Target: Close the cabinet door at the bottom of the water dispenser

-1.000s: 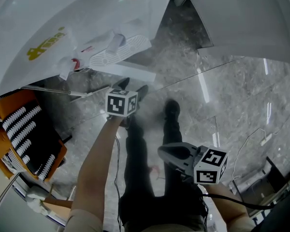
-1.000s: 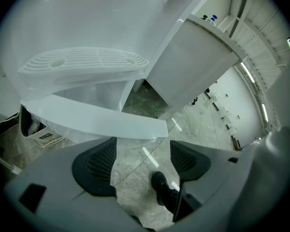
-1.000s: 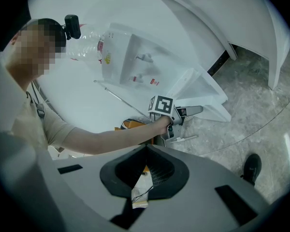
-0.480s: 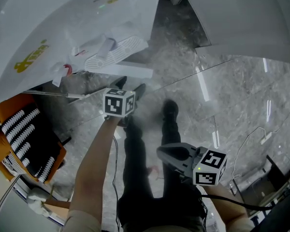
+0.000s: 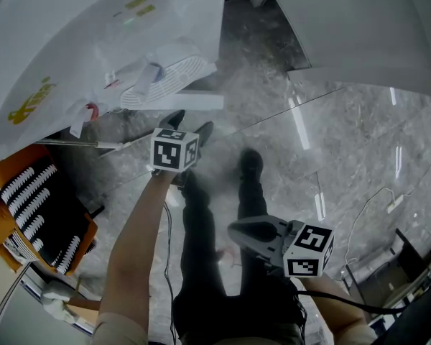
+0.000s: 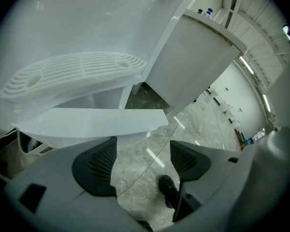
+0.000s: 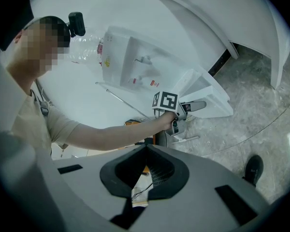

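Fingers (image 6: 94,166) are gaping empty on your left gripper (image 6: 142,161), pressing together on your right gripper (image 7: 145,153), and the cabinet door (image 6: 92,123) is looking light and stiff, so push its free edge.

the head view looks steeply down from above onto the grey marble floor (image 5: 330,142), with the water dispenser (image 5: 72,42) at its upper left. the camera on the left gripper (image 5: 190,124) sits close to the dispenser's drip tray (image 6: 72,74), facing it. the camera on the right gripper (image 5: 233,228) looks from farther back at the dispenser and the left gripper. all three views share the drip tray and the floor.
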The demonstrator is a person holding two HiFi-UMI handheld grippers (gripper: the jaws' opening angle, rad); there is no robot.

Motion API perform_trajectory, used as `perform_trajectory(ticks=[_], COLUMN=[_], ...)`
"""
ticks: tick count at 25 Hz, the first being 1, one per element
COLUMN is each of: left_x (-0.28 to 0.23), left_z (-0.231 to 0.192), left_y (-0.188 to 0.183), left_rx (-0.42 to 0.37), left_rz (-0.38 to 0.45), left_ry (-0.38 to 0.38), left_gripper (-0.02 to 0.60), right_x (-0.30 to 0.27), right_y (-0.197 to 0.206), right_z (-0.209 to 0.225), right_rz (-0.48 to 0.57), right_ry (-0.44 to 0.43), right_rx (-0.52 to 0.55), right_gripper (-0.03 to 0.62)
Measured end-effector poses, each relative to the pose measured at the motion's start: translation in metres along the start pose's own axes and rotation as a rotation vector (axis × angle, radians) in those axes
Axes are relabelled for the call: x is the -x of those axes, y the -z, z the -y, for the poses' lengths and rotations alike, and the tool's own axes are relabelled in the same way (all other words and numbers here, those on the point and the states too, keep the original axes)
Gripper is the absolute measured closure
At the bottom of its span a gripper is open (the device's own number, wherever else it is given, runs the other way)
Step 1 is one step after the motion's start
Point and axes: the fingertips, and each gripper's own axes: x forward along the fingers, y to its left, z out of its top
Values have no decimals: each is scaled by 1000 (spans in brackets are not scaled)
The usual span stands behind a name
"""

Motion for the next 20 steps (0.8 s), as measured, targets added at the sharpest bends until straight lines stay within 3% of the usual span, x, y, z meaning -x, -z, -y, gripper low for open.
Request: perform_trajectory(ticks=[20], left_x=[-21], left_z=[-18], left_y=[-20], left_rx=[-9], left_rz=[5], left_ry=[-49], left_gripper=[264], right_x=[12], right_y=[-10], right_z=[15], right_rz=[20], right_ry=[7], right_rx=[-22], right_gripper=[579])
